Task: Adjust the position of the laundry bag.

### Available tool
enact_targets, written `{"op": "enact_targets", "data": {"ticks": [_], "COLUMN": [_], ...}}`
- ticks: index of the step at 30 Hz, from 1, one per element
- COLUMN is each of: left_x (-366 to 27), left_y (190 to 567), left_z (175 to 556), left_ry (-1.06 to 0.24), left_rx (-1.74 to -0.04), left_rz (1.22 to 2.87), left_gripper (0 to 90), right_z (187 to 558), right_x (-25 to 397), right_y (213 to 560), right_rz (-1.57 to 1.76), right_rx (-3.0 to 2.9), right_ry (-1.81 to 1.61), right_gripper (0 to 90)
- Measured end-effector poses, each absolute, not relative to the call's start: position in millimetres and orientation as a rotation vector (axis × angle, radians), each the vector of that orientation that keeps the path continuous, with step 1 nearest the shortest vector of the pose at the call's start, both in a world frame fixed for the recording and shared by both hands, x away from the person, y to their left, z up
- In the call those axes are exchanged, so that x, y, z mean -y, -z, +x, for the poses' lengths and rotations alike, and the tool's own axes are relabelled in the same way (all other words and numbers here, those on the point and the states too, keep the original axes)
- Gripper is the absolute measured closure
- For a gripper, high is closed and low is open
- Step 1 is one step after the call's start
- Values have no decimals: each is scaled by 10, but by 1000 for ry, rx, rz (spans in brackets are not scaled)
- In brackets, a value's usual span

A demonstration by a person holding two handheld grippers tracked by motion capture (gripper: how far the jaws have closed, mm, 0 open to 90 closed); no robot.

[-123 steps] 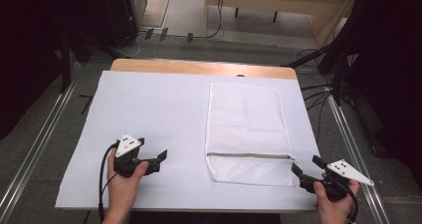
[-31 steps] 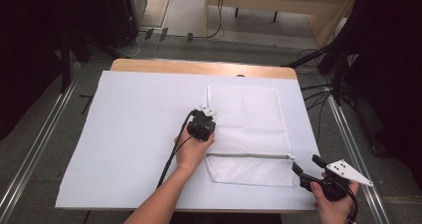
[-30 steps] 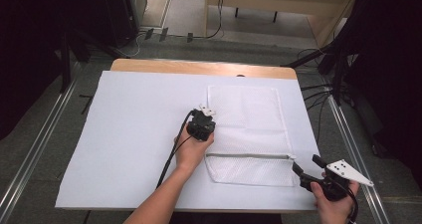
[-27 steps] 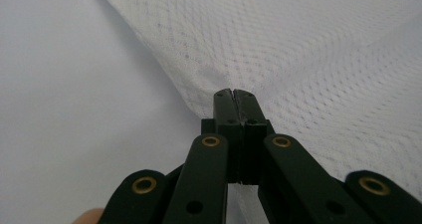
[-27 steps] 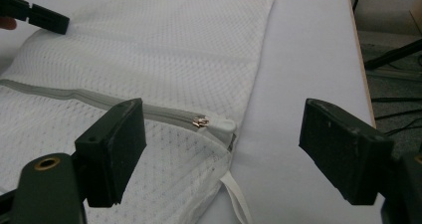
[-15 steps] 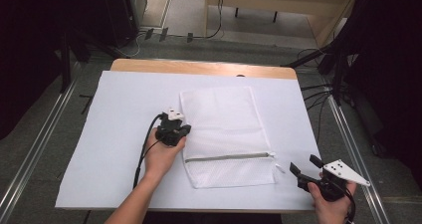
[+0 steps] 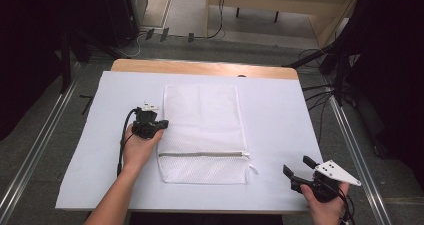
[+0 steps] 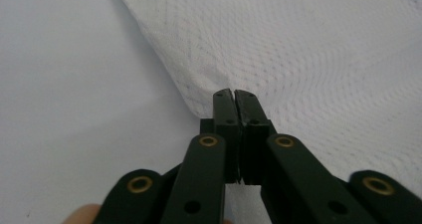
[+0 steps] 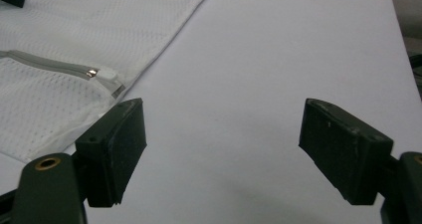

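Note:
A white mesh laundry bag (image 7: 202, 120) lies flat in the middle of the white table cover (image 7: 280, 115), its grey zipper (image 7: 202, 154) running across near the front end. My left gripper (image 7: 161, 125) is at the bag's left edge and is shut on the mesh. In the left gripper view the jaws of the left gripper (image 8: 233, 94) press together at the border of the bag (image 8: 298, 50). My right gripper (image 7: 298, 172) stands open near the table's front right corner, apart from the bag. The right gripper (image 9: 224, 139) has bare cover between its fingers, with the zipper pull (image 9: 107, 74) off to its left.
The wooden table edge (image 7: 200, 67) shows at the back. Metal rails (image 7: 40, 135) run along the floor on both sides, and cables (image 7: 320, 92) lie at the right. Dark equipment stands at the back left.
The left gripper reached over to the bag, shut on its left edge and dragged it leftward toward the table's middle. The right gripper stayed put.

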State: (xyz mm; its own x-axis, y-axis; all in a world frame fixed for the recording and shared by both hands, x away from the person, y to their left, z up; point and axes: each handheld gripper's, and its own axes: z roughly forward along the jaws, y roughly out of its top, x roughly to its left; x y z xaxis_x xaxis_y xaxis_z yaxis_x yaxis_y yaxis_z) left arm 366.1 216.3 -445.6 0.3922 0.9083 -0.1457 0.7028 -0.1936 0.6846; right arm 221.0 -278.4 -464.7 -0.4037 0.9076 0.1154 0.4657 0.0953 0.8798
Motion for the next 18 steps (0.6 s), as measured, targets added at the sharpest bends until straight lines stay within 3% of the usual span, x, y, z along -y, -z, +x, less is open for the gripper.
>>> {"op": "enact_targets", "data": {"ticks": [4, 9, 15, 18], "left_x": [-2186, -2197, -2231, -2236], "left_y": [4392, 4339, 4385, 4394], "left_z": [3498, 3098, 2764, 2680], "left_ry": [-408, -461, -468, -507], "left_rx": [-1342, -1287, -1251, -1247], "left_rz": [1829, 1769, 1720, 1764], "left_gripper": [577, 360, 336, 332], "right_z": [2208, 2203, 2203, 2165], "right_x": [2755, 2689, 2485, 2345], "right_y": [4641, 4603, 4504, 4476], "right_rz": [1337, 1344, 1346, 1320], "right_rx": [-1926, -1915, -1945, -1965], "right_ry": [-1283, -1337, -1404, -1414], "right_gripper": [189, 188, 172, 253]}}
